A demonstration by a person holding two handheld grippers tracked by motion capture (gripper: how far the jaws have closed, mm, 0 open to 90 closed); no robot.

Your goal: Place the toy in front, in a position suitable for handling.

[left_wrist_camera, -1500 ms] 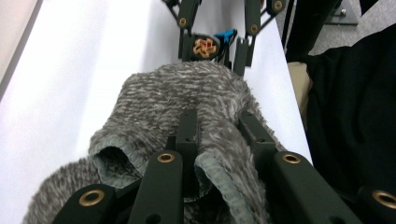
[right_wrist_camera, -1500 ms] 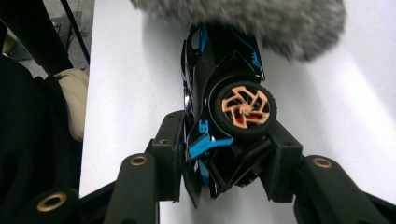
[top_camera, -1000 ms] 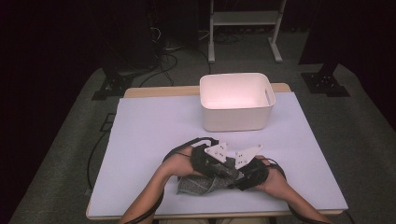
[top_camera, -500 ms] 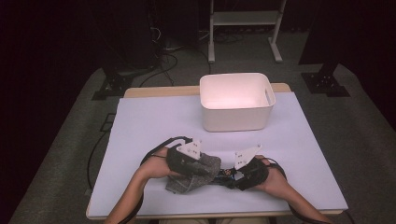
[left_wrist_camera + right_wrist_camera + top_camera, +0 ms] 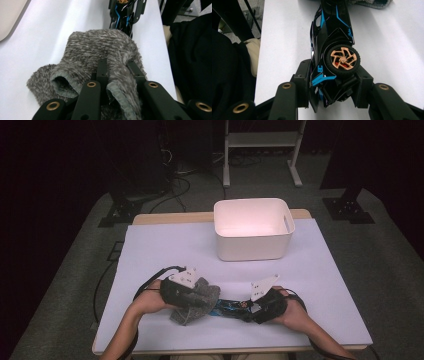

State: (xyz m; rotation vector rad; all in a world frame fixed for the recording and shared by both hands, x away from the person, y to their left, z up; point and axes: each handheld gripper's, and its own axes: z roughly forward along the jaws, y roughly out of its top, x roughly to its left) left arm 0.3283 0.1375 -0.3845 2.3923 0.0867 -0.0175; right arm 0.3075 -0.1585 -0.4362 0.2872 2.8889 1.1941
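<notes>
1. Toy car [image 5: 332,47]: hard glossy black plastic with bright blue stripes. One wheel faces the right gripper view: black tyre, copper-coloured spoked rim, red at the hub. The car lies on its side at the near middle of the table, between the two hands [image 5: 231,307].
2. Right tongs [image 5: 334,86]: clamped on the car's end, one black pad on each side of the body just below the wheel. In the high view they sit at the near right [image 5: 252,309], with a grey three-cornered plate on top.
3. Cloth [image 5: 100,57]: grey-and-white flecked, fuzzy knit with a smoother grey-green lining at the rolled openings. It is soft, crumpled and bunched, and lies on the table at the car's left end [image 5: 197,300].
4. Left tongs [image 5: 117,75]: clamped on a fold of the cloth; the pile hides the pad tips. In the high view the left hand [image 5: 150,300] holds them over the cloth.
5. Table [image 5: 165,250]: smooth, matt, pale lilac sheet over a wooden top, whose edge shows at the far side.
6. Tub [image 5: 252,227]: white plastic, rectangular with rounded corners and a slot handle in the right wall. It stands at the far middle, well apart from the car.
7. View differences: the high view gives the layout and the tub whole. The left gripper view gives the knit texture and the car's underside beyond the cloth [image 5: 123,15]. The right gripper view gives wheel detail and the cloth's edge at its top [image 5: 369,3].
</notes>
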